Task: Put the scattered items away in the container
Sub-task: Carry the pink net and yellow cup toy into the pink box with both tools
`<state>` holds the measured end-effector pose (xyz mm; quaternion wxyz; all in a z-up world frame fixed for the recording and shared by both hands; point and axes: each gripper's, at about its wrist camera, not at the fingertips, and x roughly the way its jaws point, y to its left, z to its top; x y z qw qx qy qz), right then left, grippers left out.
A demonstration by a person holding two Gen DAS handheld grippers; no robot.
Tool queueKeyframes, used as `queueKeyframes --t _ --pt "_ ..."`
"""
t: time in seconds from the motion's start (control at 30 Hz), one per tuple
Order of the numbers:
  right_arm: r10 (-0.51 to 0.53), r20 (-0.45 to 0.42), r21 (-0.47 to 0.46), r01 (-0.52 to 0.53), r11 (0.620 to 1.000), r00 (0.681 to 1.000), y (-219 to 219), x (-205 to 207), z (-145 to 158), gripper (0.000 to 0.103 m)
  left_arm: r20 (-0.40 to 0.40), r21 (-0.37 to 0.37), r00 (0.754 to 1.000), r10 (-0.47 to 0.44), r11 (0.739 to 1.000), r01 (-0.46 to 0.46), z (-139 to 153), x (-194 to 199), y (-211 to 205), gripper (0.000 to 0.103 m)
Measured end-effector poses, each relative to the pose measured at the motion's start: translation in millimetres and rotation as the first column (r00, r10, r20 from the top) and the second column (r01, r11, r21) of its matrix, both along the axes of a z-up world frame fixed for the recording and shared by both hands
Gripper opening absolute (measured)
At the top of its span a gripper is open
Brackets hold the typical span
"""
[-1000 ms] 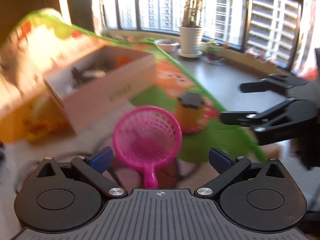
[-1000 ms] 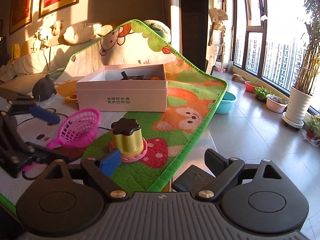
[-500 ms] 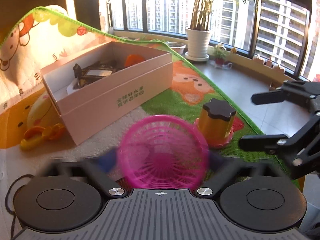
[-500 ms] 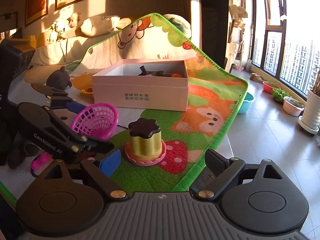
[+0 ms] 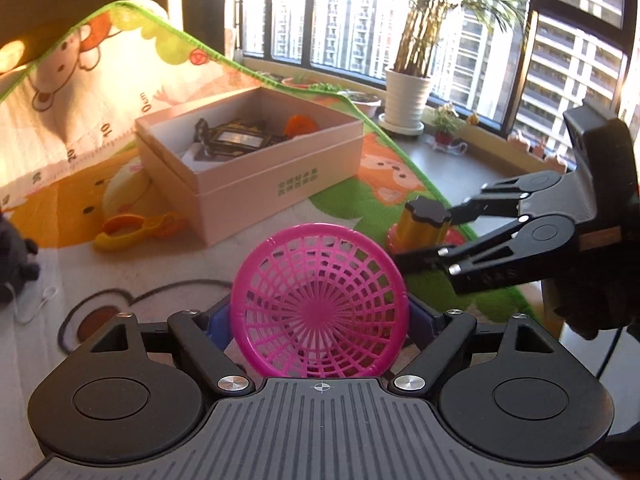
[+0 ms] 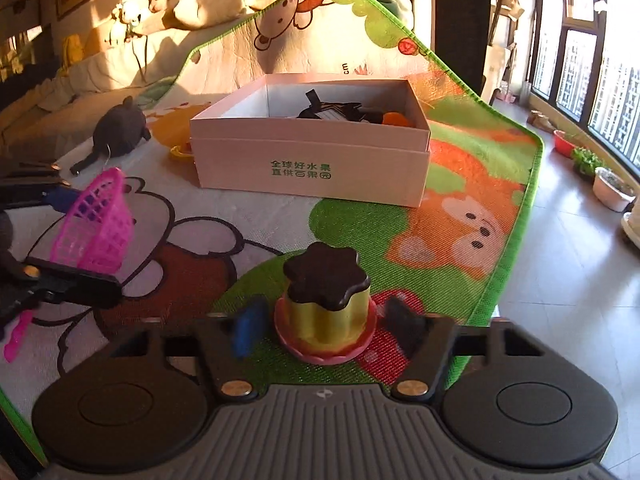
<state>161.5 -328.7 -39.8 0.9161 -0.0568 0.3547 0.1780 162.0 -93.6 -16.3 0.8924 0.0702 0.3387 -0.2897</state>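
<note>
A pink mesh strainer [image 5: 320, 300] is held between the blue pads of my left gripper [image 5: 320, 316], off the mat, its bowl facing the camera. From the right wrist view the strainer [image 6: 96, 220] tilts in the left gripper [image 6: 86, 240]. A yellow pudding toy [image 6: 326, 316] with a dark flower-shaped top stands on the mat. My right gripper [image 6: 324, 324] flanks it and its jaws are closing, with small gaps on both sides. The open pink box [image 6: 308, 152] lies beyond, holding dark and orange items. In the left wrist view the right gripper [image 5: 424, 236] straddles the toy [image 5: 424, 220].
Yellow-orange tongs [image 5: 140, 228] lie left of the box [image 5: 280, 184]. A dark plush toy [image 6: 120, 128] sits further left. The mat's green edge [image 6: 516, 240] drops to a tiled floor on the right, where potted plants [image 5: 408, 96] stand by the window.
My left gripper shut on the pink strainer and lifted it towards the camera. My right gripper moved forward over the pudding toy and its fingers came inward around it.
</note>
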Motion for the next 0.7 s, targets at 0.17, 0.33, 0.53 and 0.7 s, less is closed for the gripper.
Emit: queueKeyframes --t 0.17,0.33,0.53,0.7 --pt "0.018 0.017 -0.023 -0.018 1.0 1.0 5.1 -27.8 15.4 0.056 0.036 0.0 0.999 -0.014 1.0 0.014 9.3 -18.2 4.8 0.088" --pt "0.024 0.078 -0.036 -0.021 0.999 0.997 5.6 -54.6 45.6 0.056 0.092 -0.029 0.996 -0.001 1.0 0.004 27.3 -26.4 9.0 0.088" --pt "-0.003 0.173 0.0 0.003 1.0 0.985 -1.5 -60.3 83.8 0.056 0.145 -0.097 0.989 -0.003 0.995 0.017 59.5 -6.2 5.0 0.088" --pt "-0.084 0.251 0.085 0.064 0.994 0.965 -19.9 -20.5 114.7 0.056 0.154 -0.168 0.987 0.038 0.986 -0.012 77.6 49.3 -2.2 0.088"
